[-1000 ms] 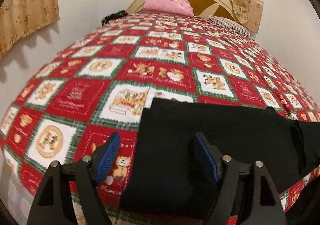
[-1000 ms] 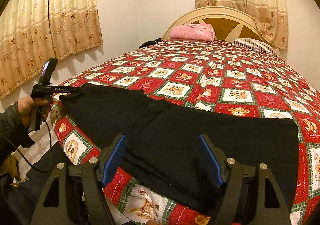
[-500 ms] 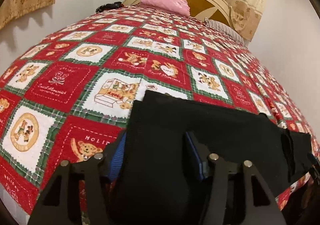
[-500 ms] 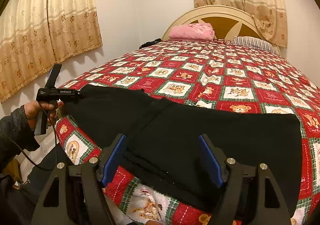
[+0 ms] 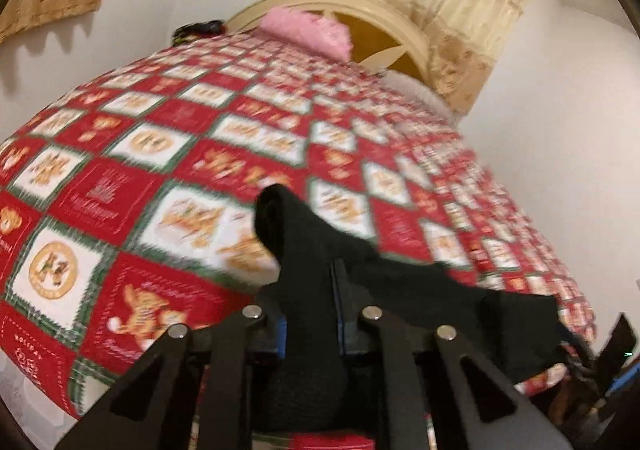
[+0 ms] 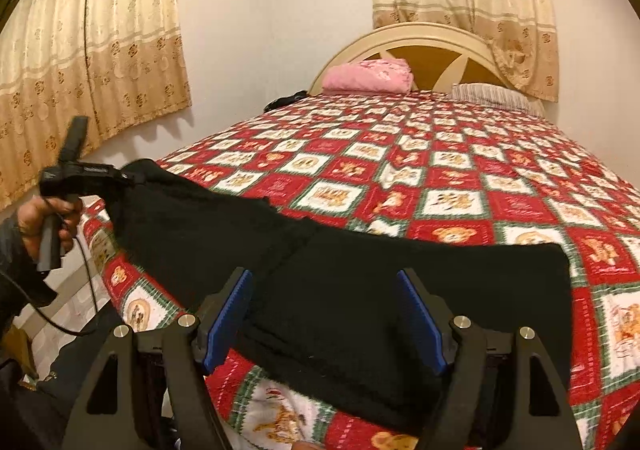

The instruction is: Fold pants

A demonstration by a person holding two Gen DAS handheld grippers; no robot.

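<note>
Currently the black fabric pants [image 6: 360, 290] lie across the near edge of the bed, on the red, white and green patchwork quilt [image 6: 460, 177]. The left gripper [image 5: 310, 314] is clamped on one end of the pants, which bunches up between its fingers and is raised off the quilt. The right gripper [image 6: 326, 314] hovers above the other, flat half of the pants with its blue-padded fingers [image 6: 228, 314] spread wide, gripping nothing. A pink pillow [image 6: 368, 75] rests against the cream arched headboard [image 6: 424, 35]

No legible text; quilt [image 5: 96, 205] script (too blurred) can't be read.
</note>
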